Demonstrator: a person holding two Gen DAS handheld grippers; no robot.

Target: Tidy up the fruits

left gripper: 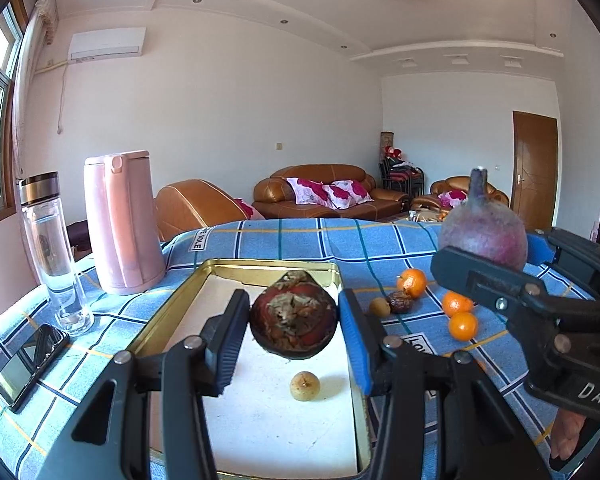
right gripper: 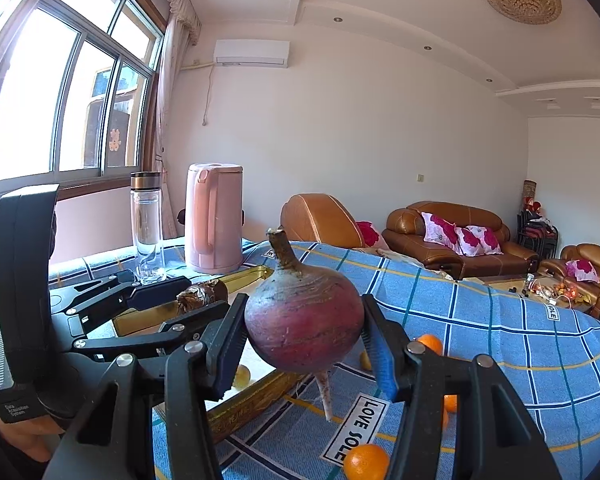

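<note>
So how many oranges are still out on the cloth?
3, right of the tray: one farthest, beside a dark fruit, one in the middle, one nearest. The right gripper may hide others.

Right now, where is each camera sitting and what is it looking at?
Left wrist: rides the left gripper, facing the gold tray; it grips a dark round fruit.
Right wrist: rides the right gripper, facing the window; it grips a red root vegetable.
Shared: pink kettle, tray, oranges, each other's gripper.
</note>
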